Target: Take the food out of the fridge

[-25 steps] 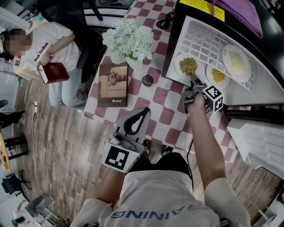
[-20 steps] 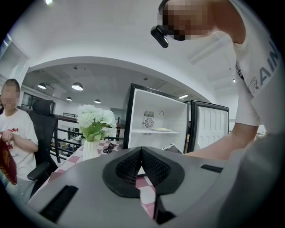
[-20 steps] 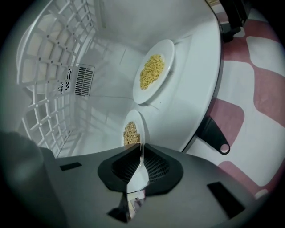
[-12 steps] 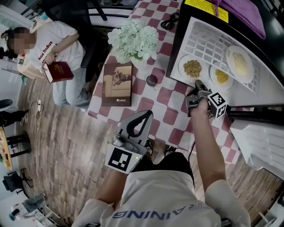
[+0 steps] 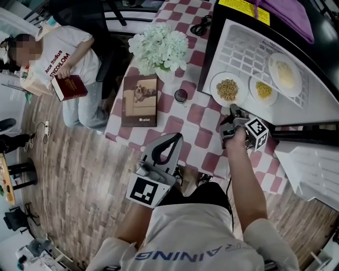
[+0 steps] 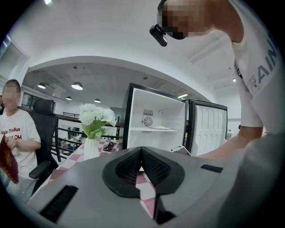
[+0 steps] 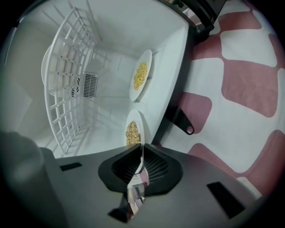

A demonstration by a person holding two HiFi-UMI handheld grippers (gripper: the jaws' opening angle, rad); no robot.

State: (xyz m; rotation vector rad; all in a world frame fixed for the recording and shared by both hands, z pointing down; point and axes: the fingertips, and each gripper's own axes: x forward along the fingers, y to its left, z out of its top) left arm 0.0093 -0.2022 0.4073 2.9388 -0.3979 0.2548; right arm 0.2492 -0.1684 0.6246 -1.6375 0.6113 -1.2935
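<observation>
Right gripper (image 7: 141,150) pinches the near rim of the grain plate (image 5: 228,89), which lies flat at the fridge (image 5: 312,100) front edge straight ahead of the jaws, so the pull likely runs back toward the person; left gripper (image 6: 141,153), pressed together and empty, hangs well apart

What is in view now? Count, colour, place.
fridge: one, black, white inside, open, on table.
plates: three, white; grain plate and yellow-food plate on fridge floor, third plate on wire shelf.
tablecloth: one, red-white checks.
flowers: one bunch, white, left of fridge.
brown book: one, beside flowers.
round thing: one, dark, between brown book and fridge.
cable: one, black, table's far end.
cloth: one, purple, atop fridge.
seated person: one, white shirt, holds red book, left of table.
right gripper: one, shut on grain plate's rim.
left gripper: one, shut, empty, before the torso.
</observation>
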